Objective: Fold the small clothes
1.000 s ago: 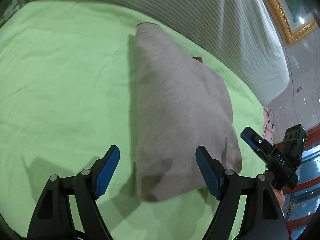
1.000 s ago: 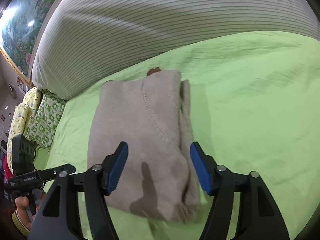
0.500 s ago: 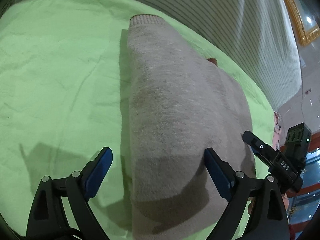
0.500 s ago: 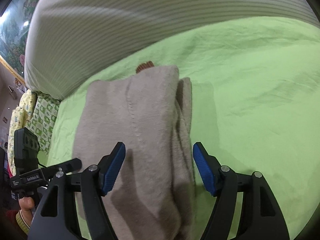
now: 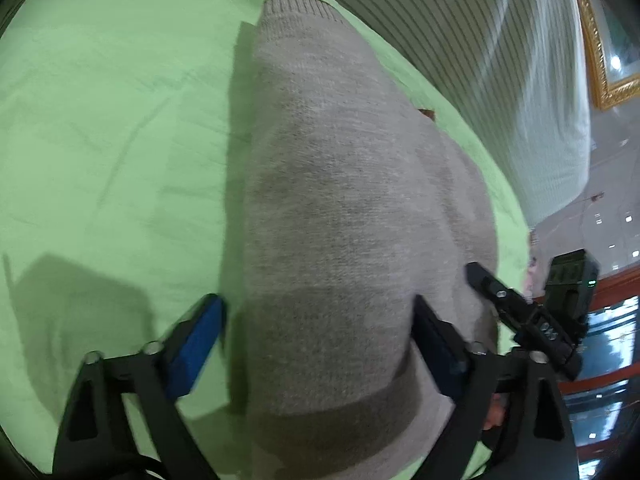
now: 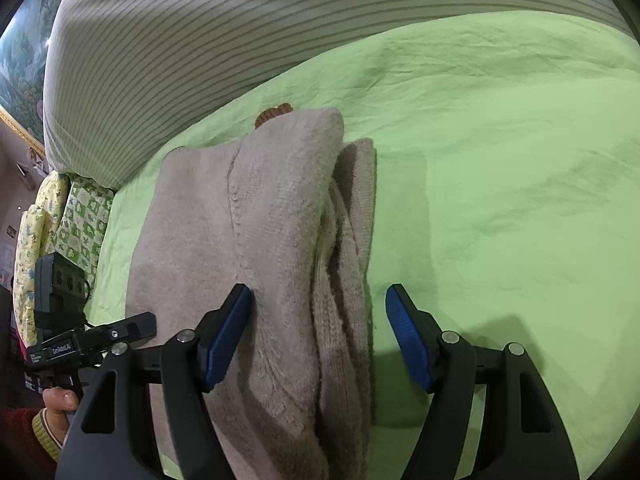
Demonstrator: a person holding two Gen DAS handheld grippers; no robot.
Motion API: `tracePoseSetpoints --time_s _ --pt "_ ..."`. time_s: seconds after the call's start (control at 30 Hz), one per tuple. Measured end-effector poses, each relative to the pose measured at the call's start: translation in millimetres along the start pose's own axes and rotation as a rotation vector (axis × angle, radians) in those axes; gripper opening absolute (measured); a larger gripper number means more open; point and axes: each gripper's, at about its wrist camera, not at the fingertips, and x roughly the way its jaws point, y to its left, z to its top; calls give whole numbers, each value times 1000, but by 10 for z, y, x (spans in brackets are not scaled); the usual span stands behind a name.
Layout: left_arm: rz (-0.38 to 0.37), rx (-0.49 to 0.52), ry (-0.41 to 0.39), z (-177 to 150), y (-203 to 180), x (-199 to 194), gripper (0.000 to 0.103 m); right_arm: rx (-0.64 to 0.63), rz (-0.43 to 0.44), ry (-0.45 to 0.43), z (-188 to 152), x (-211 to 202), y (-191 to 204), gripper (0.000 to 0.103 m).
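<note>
A folded beige knitted sweater (image 5: 340, 208) lies on the green bedsheet (image 5: 104, 128). My left gripper (image 5: 316, 332) is open, with its blue pads on either side of the sweater's near end. In the right wrist view the sweater (image 6: 260, 232) shows its stacked folded layers. My right gripper (image 6: 318, 320) is open and straddles the sweater's right folded edge. The other gripper shows at the right of the left wrist view (image 5: 528, 320) and at the left of the right wrist view (image 6: 80, 344).
A striped grey-white duvet (image 6: 240, 28) is piled along the far side of the bed. A patterned green and yellow pillow (image 6: 76, 224) lies at the left. A small brown item (image 6: 274, 112) peeks out behind the sweater. A gold picture frame (image 5: 600, 60) hangs on the wall.
Both grippers have moved forward and down over the sweater, which now fills more of each view and lies between their open fingers. The sweater itself has not moved.
</note>
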Motion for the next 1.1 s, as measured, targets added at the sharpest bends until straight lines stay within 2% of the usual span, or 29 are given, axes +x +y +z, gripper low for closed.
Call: tracePoseSetpoints --time_s 0.07,0.1,0.13,0.23,0.33,0.43,0.6,0.9,1.1 --pt "-16 -6 8 -12 -6 4 75 8 28 33 -7 49 1 70" --pt "-7 4 3 -15 -29 0 72 11 46 47 -11 66 11 65" --pt "-4 12 -1 -25 -51 -14 68 21 69 61 -17 78 18 53" --pt "-9 32 -16 -32 -113 -66 60 20 77 51 -41 39 91 37" --pt "-23 34 -30 -54 -146 -161 52 -9 60 30 -73 -40 233 33" --pt "-33 46 -52 -112 -184 -315 51 -24 91 0 -114 -150 377 31" --pt "-27 52 -108 -220 -80 -774 50 -63 147 -2 -253 -218 717 31" --pt "28 11 -197 -526 456 -1756 50 -134 273 21 -588 -24 1563 30" --pt "76 -11 -242 -668 806 -2180 50 -170 297 60 -729 180 1944 30"
